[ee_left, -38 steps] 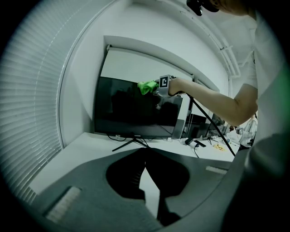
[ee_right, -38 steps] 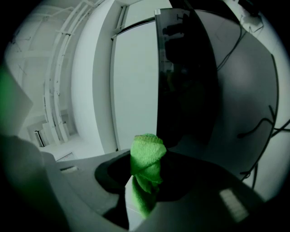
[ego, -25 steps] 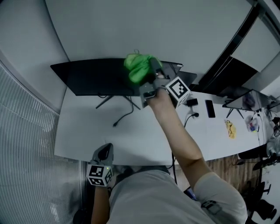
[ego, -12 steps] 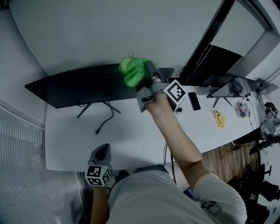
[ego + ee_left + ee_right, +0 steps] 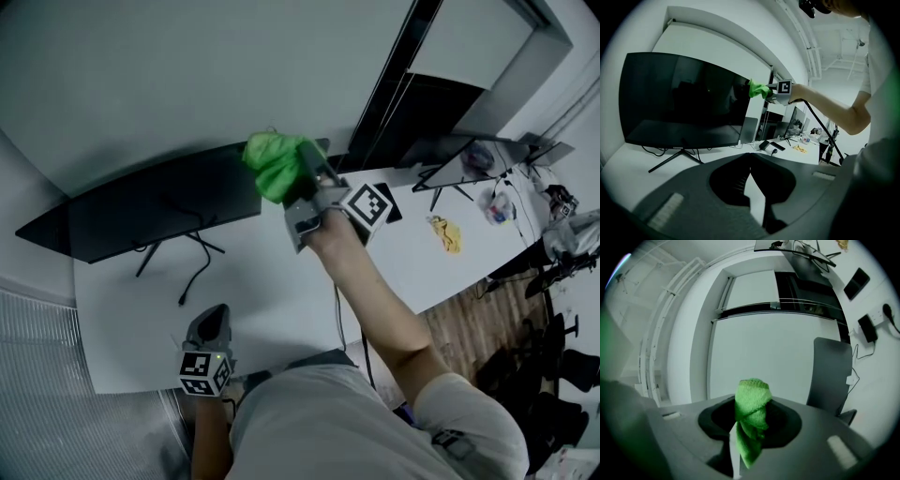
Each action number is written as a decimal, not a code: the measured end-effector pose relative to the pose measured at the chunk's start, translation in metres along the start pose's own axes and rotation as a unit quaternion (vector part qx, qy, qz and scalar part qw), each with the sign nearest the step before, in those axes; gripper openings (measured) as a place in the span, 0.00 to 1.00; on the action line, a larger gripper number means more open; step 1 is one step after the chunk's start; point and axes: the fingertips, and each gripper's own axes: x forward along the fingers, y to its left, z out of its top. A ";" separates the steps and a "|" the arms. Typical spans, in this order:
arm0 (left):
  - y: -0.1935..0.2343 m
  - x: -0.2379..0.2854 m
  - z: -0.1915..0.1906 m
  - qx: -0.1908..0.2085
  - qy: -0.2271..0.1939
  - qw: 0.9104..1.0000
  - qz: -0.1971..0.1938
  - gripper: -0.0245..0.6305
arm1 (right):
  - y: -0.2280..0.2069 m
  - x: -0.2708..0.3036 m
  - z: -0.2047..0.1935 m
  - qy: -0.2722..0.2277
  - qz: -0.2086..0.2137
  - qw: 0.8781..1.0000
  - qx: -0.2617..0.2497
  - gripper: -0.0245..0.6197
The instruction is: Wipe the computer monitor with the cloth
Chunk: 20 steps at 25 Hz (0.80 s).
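Observation:
A wide black monitor (image 5: pixel 141 211) stands on its legs at the back of the white desk (image 5: pixel 122 328). My right gripper (image 5: pixel 302 178) is shut on a bunched green cloth (image 5: pixel 275 164), held at the monitor's upper right corner. In the left gripper view the cloth (image 5: pixel 758 89) touches the screen (image 5: pixel 684 103) at its top right edge. In the right gripper view the cloth (image 5: pixel 751 416) sticks up between the jaws of the right gripper (image 5: pixel 750 427). My left gripper (image 5: pixel 216 317) hangs low by the desk's front edge, shut and holding nothing (image 5: pixel 750 157).
A loose cable (image 5: pixel 192 281) lies under the monitor. To the right are a phone (image 5: pixel 777 146), a power adapter (image 5: pixel 764 144), a yellow object (image 5: pixel 445 234) and a second monitor (image 5: pixel 469 159). A grey panel (image 5: pixel 829 376) stands beside the screen.
The right gripper has carried the cloth to the right along the monitor's top edge, toward its corner. The head view has swung to the right. The left gripper has stayed low.

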 end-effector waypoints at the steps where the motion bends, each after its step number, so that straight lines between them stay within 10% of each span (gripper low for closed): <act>1: -0.002 0.005 0.002 0.002 0.000 1.000 -0.004 0.05 | -0.004 -0.004 0.005 -0.001 -0.004 1.000 -0.003 0.24; 12: -0.015 0.047 0.025 0.026 0.010 0.998 -0.052 0.05 | -0.043 -0.062 0.022 0.036 -0.041 0.990 -0.129 0.24; 20: -0.023 0.058 0.039 0.043 0.007 0.996 -0.081 0.05 | -0.061 -0.115 0.003 0.086 -0.077 0.959 -0.258 0.24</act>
